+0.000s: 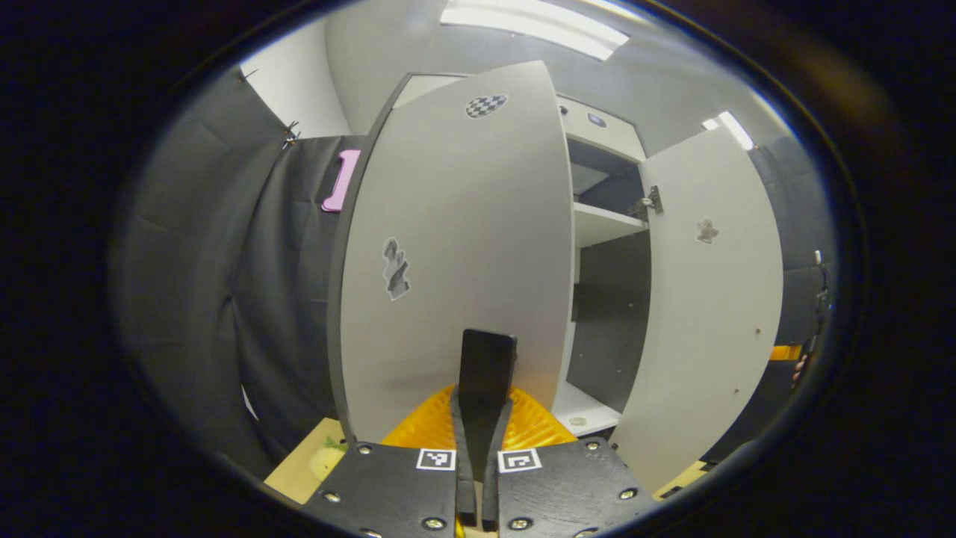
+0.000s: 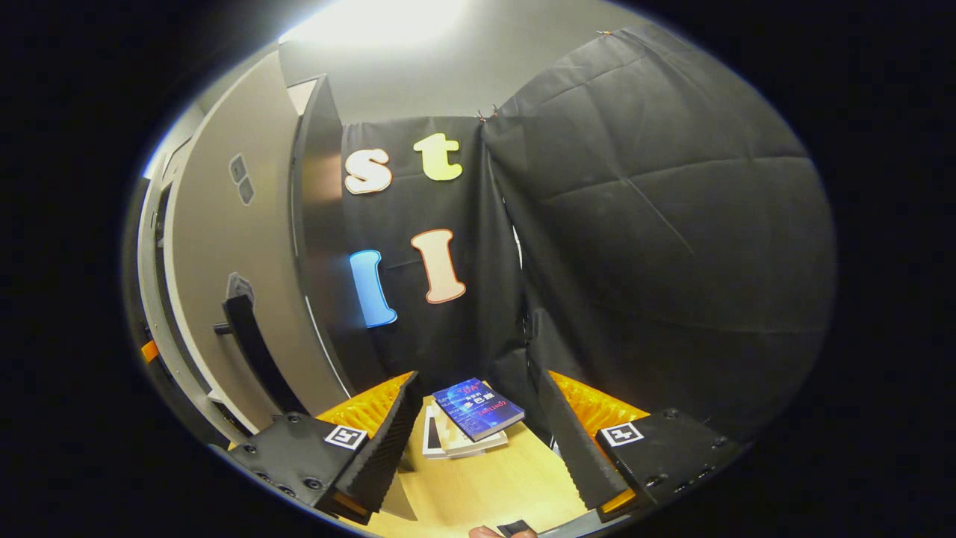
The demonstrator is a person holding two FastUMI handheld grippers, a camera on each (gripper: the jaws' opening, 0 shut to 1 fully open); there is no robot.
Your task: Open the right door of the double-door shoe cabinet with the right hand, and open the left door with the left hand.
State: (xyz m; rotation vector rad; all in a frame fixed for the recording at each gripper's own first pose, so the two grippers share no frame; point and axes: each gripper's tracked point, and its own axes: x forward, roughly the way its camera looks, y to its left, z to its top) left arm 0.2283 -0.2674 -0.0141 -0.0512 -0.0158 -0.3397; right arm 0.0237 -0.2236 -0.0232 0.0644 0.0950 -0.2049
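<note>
Both tall cabinet doors stand swung out. The left gripper (image 1: 487, 351) pinches the left door's (image 1: 455, 246) upright handle (image 1: 487, 366). Beside the right door (image 2: 224, 261), the right gripper (image 2: 478, 418) gapes wide over books (image 2: 467, 422).

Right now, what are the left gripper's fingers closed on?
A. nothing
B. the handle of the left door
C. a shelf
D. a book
B: in the left gripper view, the left gripper has its fingers pressed together around the dark handle on the left door.

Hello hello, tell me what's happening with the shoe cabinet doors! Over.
Left gripper shut on left door's handle, door part open. Right gripper open, holding nothing. Right door swung wide. Nothing blocking.
</note>
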